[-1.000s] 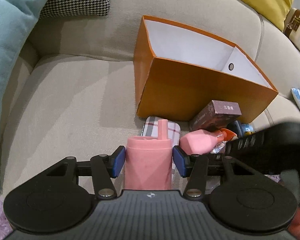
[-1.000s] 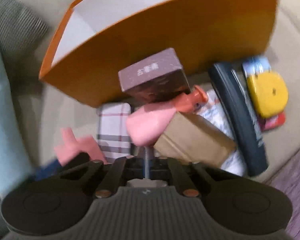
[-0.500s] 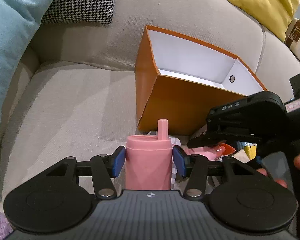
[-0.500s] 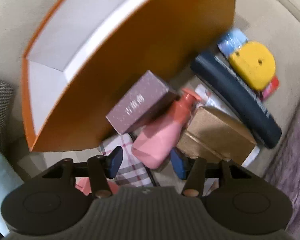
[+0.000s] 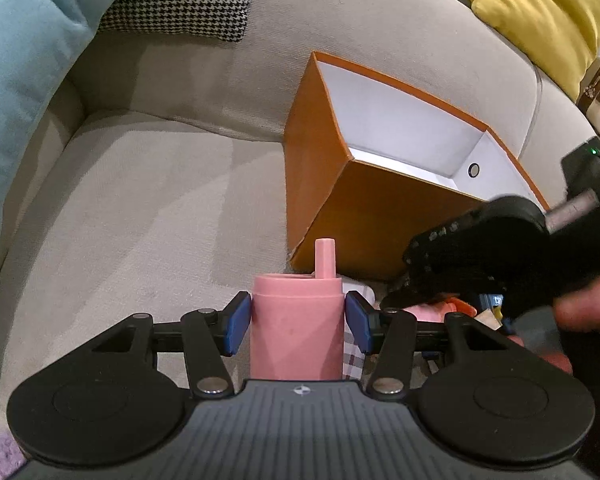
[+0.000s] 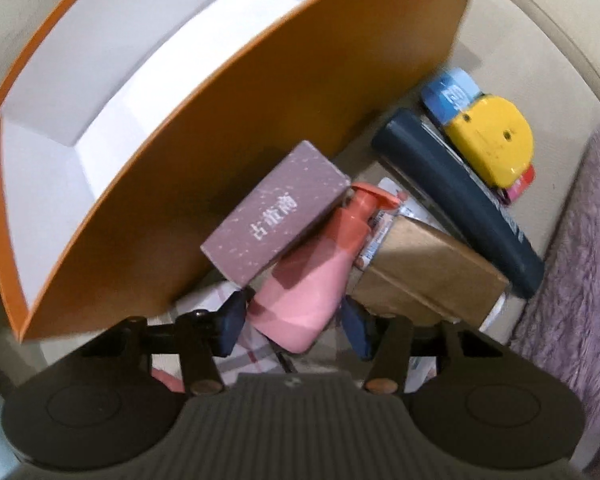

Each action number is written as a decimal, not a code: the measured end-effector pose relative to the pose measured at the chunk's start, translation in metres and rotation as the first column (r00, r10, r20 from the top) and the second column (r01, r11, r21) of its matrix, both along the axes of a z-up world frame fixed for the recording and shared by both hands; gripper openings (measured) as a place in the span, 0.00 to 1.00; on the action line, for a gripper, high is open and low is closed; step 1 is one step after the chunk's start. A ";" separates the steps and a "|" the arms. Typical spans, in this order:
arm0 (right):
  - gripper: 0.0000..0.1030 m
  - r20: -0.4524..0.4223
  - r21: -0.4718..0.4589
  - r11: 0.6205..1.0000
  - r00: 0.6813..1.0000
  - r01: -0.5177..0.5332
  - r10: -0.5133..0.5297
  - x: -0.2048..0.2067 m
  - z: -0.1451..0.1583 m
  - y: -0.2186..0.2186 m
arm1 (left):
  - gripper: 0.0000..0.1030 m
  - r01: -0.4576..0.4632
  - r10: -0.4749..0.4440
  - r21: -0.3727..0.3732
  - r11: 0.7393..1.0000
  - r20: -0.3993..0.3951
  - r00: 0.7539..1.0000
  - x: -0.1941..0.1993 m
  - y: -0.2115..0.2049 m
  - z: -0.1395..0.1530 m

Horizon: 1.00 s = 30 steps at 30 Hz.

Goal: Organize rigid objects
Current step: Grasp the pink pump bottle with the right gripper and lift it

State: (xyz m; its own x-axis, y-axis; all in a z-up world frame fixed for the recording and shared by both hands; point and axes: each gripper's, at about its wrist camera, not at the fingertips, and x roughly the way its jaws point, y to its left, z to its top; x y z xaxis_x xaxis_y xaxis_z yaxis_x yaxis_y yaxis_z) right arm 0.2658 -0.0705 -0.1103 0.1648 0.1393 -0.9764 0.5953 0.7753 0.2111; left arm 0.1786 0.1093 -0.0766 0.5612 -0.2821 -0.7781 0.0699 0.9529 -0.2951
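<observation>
My left gripper [image 5: 298, 322] is shut on a pink cup with a straw [image 5: 298, 320] and holds it above the sofa seat, in front of the orange box [image 5: 364, 208]. The box is open with a white, bare inside [image 6: 100, 92]. My right gripper [image 6: 294, 322] is open, its blue pads on either side of a pink pump bottle with an orange cap [image 6: 316, 276] that lies in the pile before the box. I cannot tell if the pads touch it. The right gripper shows as a dark shape [image 5: 500, 256] in the left wrist view.
Beside the bottle lie a maroon box [image 6: 276, 212], a brown paper package [image 6: 428, 276], a dark blue tube [image 6: 456, 200], a yellow case [image 6: 492, 138] and a plaid item [image 6: 244, 356]. A purple rug [image 6: 576, 280] is at right. Cushions [image 5: 20, 80] line the sofa back.
My right gripper opened and came down over the pile, and now straddles the pink pump bottle. My left gripper rose a little with the pink cup.
</observation>
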 end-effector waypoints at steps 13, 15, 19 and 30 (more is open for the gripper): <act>0.51 0.193 -0.027 0.643 0.627 -0.765 0.755 -0.058 0.012 0.042 | 0.57 -0.079 0.061 -0.133 0.988 -0.132 0.989 -0.017 0.025 -0.011; 0.51 0.179 -0.005 0.552 0.543 -0.834 0.820 -0.067 0.008 0.053 | 0.57 -0.088 0.065 -0.157 0.984 -0.149 0.987 -0.016 0.026 -0.015; 0.48 0.159 -0.042 0.573 0.561 -0.818 0.812 -0.061 0.011 0.058 | 0.57 -0.037 0.022 -0.103 0.994 -0.142 0.990 -0.015 0.016 -0.014; 0.44 0.122 -0.008 0.672 0.666 -0.741 0.736 -0.030 -0.004 0.063 | 0.60 -0.056 0.042 -0.037 0.998 -0.303 0.952 -0.009 0.020 -0.029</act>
